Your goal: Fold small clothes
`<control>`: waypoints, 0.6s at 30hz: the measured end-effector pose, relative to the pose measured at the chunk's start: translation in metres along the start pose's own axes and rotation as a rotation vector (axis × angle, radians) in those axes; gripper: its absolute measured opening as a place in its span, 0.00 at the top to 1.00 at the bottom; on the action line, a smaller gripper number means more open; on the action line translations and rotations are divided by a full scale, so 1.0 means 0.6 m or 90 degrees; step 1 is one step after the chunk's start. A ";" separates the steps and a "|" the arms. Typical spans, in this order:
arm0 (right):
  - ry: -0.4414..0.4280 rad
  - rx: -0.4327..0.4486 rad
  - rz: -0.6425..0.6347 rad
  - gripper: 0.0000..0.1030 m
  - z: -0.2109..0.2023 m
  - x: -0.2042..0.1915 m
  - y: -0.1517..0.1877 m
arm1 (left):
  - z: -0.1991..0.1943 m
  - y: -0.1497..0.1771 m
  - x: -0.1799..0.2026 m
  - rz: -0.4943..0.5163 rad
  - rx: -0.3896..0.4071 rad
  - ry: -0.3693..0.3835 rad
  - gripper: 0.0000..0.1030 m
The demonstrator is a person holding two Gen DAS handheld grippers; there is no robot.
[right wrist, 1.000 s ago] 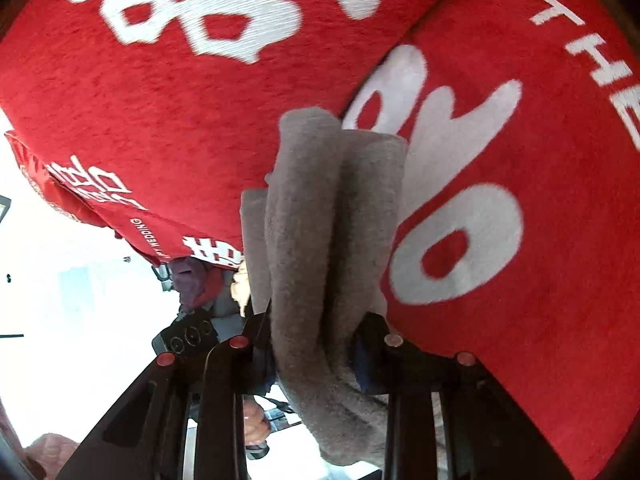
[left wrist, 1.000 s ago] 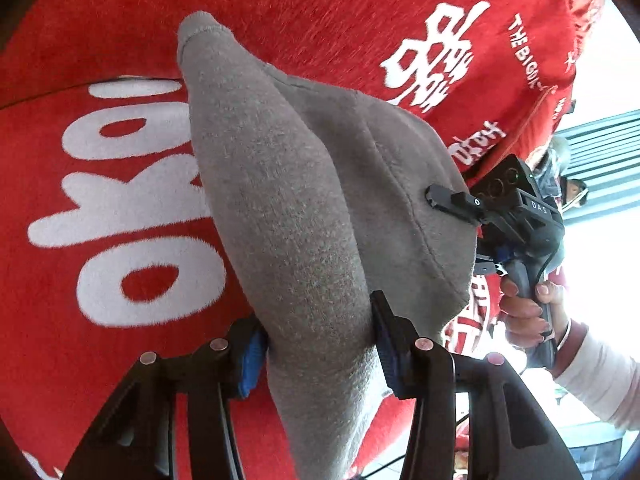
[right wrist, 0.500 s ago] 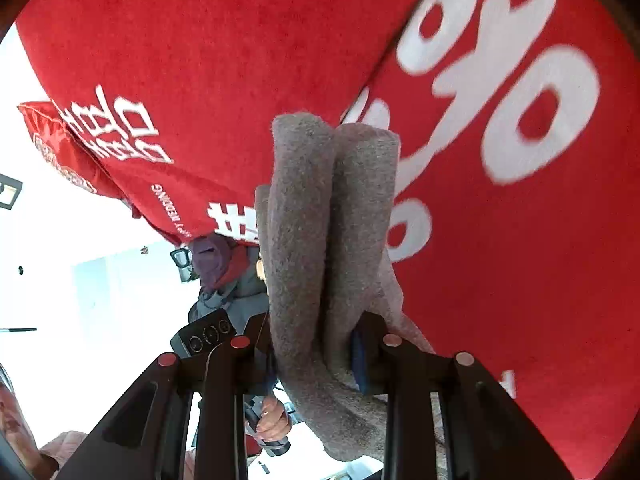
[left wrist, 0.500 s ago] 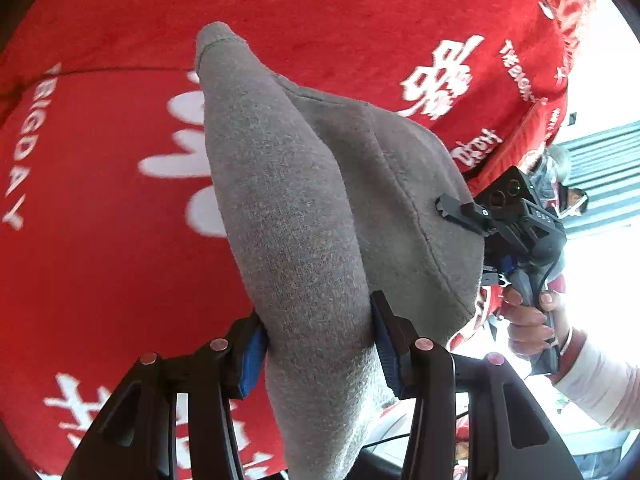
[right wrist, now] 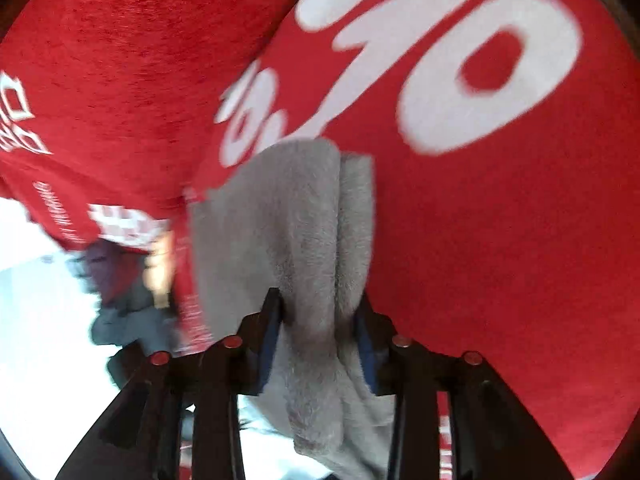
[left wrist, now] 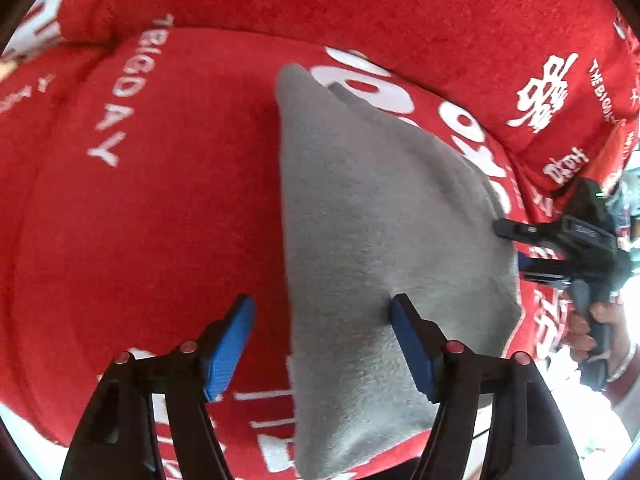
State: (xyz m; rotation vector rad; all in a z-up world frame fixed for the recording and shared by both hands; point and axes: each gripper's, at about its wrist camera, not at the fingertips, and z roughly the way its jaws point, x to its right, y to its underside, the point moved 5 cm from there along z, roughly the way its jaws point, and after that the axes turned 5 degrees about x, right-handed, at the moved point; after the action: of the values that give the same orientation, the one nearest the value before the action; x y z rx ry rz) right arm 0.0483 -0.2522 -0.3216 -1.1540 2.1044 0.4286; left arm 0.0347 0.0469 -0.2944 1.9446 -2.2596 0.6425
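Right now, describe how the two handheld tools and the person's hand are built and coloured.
The left tool has black angular fingers with blue ribbed pads and red rivets. The right tool is built alike, with darker blue pads; its black body carries small round lenses. The right hand has bare skin, a white sleeve and a wrist bangle.
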 end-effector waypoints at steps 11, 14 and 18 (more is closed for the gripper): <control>0.116 0.058 -0.134 0.59 -0.089 -0.043 0.049 | -0.047 0.007 0.018 0.047 0.057 -0.146 0.05; 0.108 0.055 -0.189 0.76 -0.088 -0.080 0.086 | -0.045 0.013 0.015 0.040 0.045 -0.154 0.05; 0.118 0.034 -0.242 0.78 -0.059 -0.116 0.127 | -0.042 0.016 0.020 0.030 0.038 -0.139 0.05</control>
State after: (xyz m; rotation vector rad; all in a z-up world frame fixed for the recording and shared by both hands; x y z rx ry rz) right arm -0.0043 -0.1887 -0.2504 -1.5708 1.9711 0.0896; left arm 0.0184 0.0463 -0.2699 2.0889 -2.4448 0.5321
